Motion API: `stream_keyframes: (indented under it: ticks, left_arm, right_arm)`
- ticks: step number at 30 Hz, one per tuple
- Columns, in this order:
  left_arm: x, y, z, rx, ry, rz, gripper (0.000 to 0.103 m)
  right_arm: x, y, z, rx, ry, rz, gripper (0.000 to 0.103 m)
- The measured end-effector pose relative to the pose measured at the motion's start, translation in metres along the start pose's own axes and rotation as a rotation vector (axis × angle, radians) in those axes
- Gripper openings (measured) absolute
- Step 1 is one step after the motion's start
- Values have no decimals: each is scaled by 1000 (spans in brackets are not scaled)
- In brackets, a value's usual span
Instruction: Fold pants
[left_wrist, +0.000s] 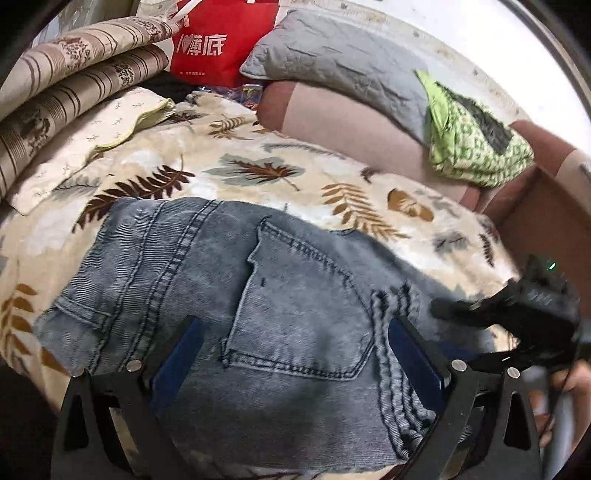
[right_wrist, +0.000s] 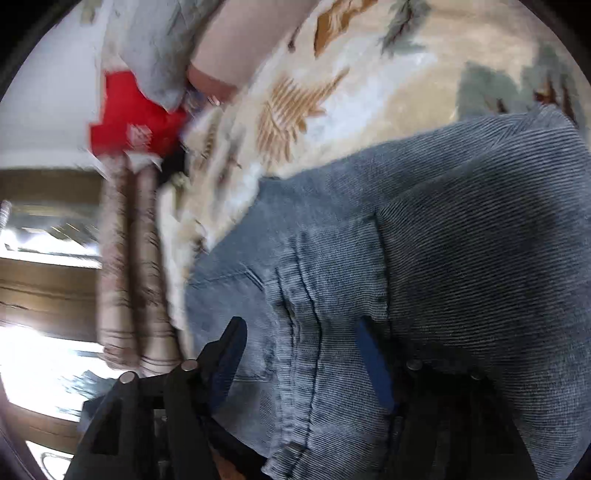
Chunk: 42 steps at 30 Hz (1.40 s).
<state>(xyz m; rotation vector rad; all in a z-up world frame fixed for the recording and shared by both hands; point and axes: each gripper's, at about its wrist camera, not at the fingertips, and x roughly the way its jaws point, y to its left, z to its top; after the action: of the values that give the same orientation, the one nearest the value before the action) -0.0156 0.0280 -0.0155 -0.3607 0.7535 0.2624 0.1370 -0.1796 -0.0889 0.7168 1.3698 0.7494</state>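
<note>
A pair of faded blue jeans (left_wrist: 229, 280) lies folded on a leaf-print blanket (left_wrist: 258, 173), back pocket up, waistband at the right. My left gripper (left_wrist: 295, 328) is open just above the pocket, a finger on each side of it, holding nothing. The right gripper (left_wrist: 439, 308) shows in the left wrist view at the right, by the waistband, with a hand behind it. In the blurred right wrist view the right gripper (right_wrist: 299, 328) is open, its blue pads either side of a denim seam (right_wrist: 314, 332). The jeans (right_wrist: 461, 240) fill that view's right half.
A grey pillow (left_wrist: 332, 55) and a green patterned cloth (left_wrist: 476, 144) lie on a pink cushion (left_wrist: 351, 125) behind the blanket. Striped folded bedding (left_wrist: 74, 85) and a red bag (left_wrist: 221, 40) are at the back left. A cream pillow (left_wrist: 103, 136) lies at the left.
</note>
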Motion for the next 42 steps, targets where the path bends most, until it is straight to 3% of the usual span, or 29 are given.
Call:
stream_keyframes:
  ticks: [3, 7, 9, 10, 13, 15, 18, 20, 22, 24, 28, 35, 37, 39, 40, 42]
  left_arm:
    - [-8, 2, -1, -6, 0, 53, 100]
    - [-17, 6, -2, 1, 22, 102, 100]
    - [-21, 9, -4, -2, 39, 121, 100]
    - [-23, 11, -5, -2, 48, 125, 100]
    - [-33, 25, -8, -30, 61, 123, 100]
    - [-40, 42, -9, -109, 62, 113, 100]
    - [-52, 88, -17, -329, 48, 113, 100]
    - [-53, 115, -23, -470, 58, 121, 100]
    - [-44, 140, -28, -605, 111, 86, 100]
    - [-33, 156, -32, -678, 151, 25, 100]
    - [-19, 167, -35, -772, 138, -58, 100]
    - [-9, 167, -26, -763, 97, -31, 100]
    - [-10, 167, -22, -754, 62, -35, 98]
    - [-9, 163, -16, -716, 49, -21, 70]
    - [-3, 160, -10, -681, 70, 5, 39]
    - [3, 161, -8, -654, 89, 7, 30]
  right_arm:
    - [-15, 23, -4, -69, -7, -53, 67]
    - [-24, 48, -24, -154, 24, 68, 71]
    - [-2, 41, -31, -173, 78, 30, 76]
    - [15, 31, -35, -161, 123, -36, 76]
    - [8, 35, -35, -152, 101, -26, 75]
    - [-4, 50, -36, -174, 76, -28, 75]
    - [-13, 69, -42, -241, 72, 19, 75]
    - [2, 69, -47, -261, 94, -6, 76]
    - [31, 51, -47, -236, 153, -45, 76]
    - [27, 49, -44, -207, 137, -11, 76]
    - [17, 65, -41, -250, 132, -62, 76]
    - [17, 55, -35, -188, 147, -38, 76]
    - [14, 71, -34, -248, 128, -19, 76]
    - [23, 68, -35, -273, 146, -74, 76]
    - [35, 54, -35, -251, 164, -84, 76]
    - [32, 48, -36, -242, 127, -31, 76]
